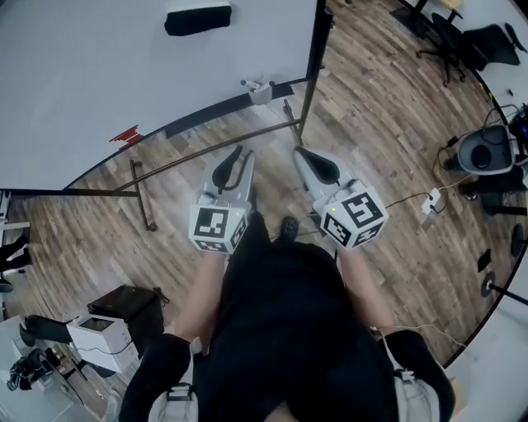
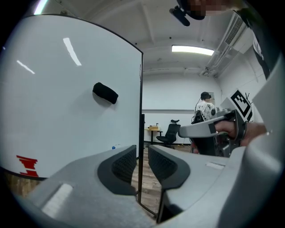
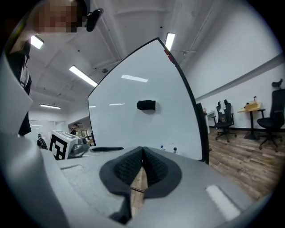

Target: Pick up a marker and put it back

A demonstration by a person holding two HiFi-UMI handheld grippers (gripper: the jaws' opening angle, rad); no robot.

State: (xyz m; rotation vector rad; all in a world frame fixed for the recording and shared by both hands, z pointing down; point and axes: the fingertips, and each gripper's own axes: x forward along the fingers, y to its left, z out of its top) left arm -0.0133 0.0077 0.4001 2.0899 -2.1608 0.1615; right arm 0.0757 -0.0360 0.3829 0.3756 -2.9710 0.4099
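Markers (image 1: 250, 83) rest in a small tray (image 1: 262, 92) at the whiteboard's (image 1: 107, 74) lower edge, and their caps (image 3: 163, 146) show small in the right gripper view. One blue cap (image 2: 114, 146) peeks over the left jaw. My left gripper (image 1: 243, 154) hangs over the wooden floor short of the board, open, with a narrow gap and nothing between its jaws (image 2: 142, 153). Beside it my right gripper (image 1: 302, 154) is shut and empty, its pads touching (image 3: 142, 156). Both point toward the board.
A black eraser (image 1: 198, 18) sticks high on the board, and red marks (image 1: 125, 134) sit at its lower left. The board's stand legs (image 1: 140, 194) cross the floor. Office chairs (image 1: 462, 37) stand far right, a printer (image 1: 103, 330) lower left, a cable and plug (image 1: 431, 200) right.
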